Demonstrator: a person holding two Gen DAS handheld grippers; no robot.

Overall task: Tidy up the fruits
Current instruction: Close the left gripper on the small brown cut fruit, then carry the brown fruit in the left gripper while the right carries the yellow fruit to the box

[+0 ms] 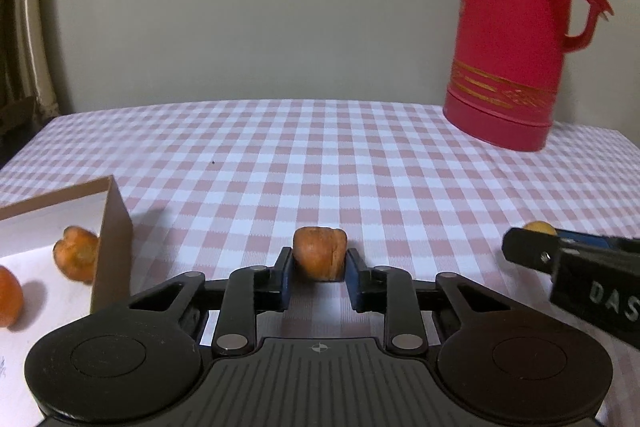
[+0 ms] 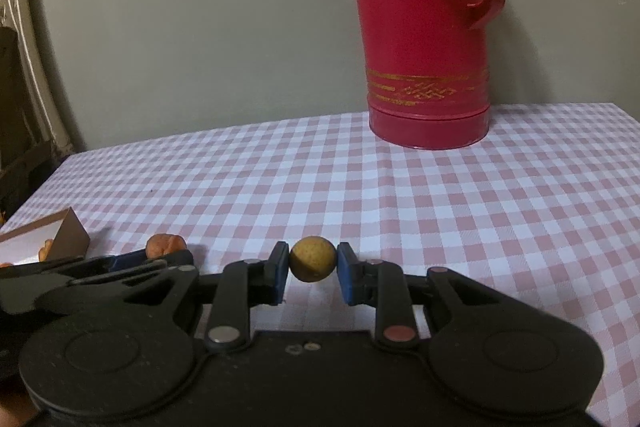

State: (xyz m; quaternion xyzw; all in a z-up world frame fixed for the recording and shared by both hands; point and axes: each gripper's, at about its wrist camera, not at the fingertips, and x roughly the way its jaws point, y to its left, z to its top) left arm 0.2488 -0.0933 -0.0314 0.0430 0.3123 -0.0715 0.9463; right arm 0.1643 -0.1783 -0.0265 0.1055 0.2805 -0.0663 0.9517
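The left wrist view alone shows inside the cardboard box [image 1: 116, 247]: two orange fruits [image 1: 76, 253] lie on its white floor. In the right wrist view the box wall hides nearly all of that. The left gripper [image 1: 319, 267] pinches a brown-orange fruit [image 1: 319, 259] between its blue pads, just beside the box on the checkered tablecloth [image 1: 320, 155]. The right gripper [image 2: 313, 263] clamps a round yellow fruit [image 2: 313, 259], farther from the box, beyond the left gripper. A tall red thermos [image 2: 428, 39] stands at the table's far edge, well apart from the box, against the wall.
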